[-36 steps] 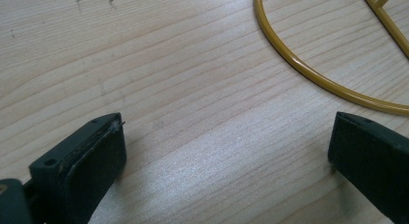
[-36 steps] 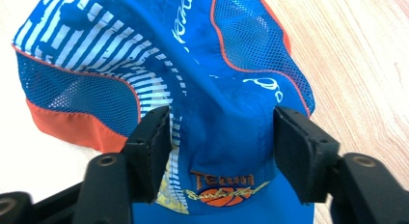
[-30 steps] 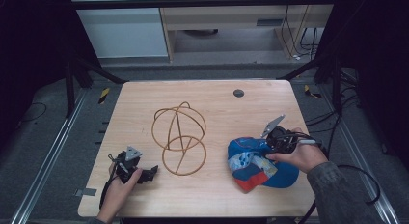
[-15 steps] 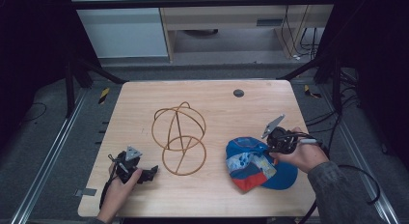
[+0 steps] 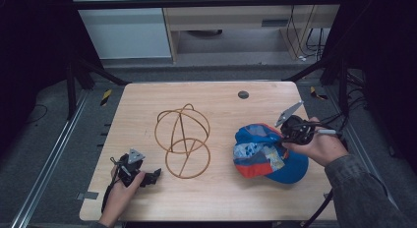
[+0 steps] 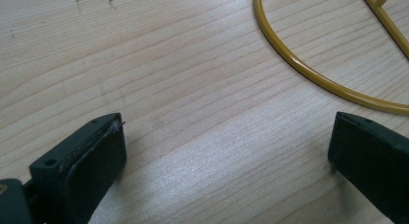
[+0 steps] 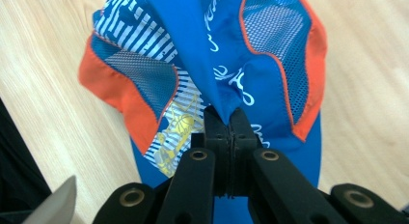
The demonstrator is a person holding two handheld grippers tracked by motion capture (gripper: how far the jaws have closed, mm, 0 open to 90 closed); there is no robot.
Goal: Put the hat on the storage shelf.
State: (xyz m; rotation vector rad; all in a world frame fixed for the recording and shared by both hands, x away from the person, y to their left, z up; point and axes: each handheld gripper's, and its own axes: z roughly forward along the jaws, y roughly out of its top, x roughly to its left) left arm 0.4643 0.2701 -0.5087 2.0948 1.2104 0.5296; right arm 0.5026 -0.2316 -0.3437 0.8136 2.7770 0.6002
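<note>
A blue cap (image 5: pixel 263 152) with orange trim and striped mesh panels lies at the right of the wooden table (image 5: pixel 221 198). My right gripper (image 5: pixel 286 133) is shut on a fold of the cap's blue cloth (image 7: pixel 219 84), which bunches up between the closed jaws of the right gripper (image 7: pixel 227 119). A yellow wire sphere frame (image 5: pixel 183 139) stands at the table's middle. My left gripper (image 5: pixel 155 175) rests near the front left edge, open, just left of the frame's bottom ring (image 6: pixel 308 69). Bare wood lies between its fingers (image 6: pixel 94 151).
A small dark round hole (image 5: pixel 243 95) sits in the table near its far edge. Black frame bars and cables surround the table; grey floor lies beyond.
My right gripper has drawn the cap slightly leftward and lifted its cloth a little. The left gripper has stayed in place.
</note>
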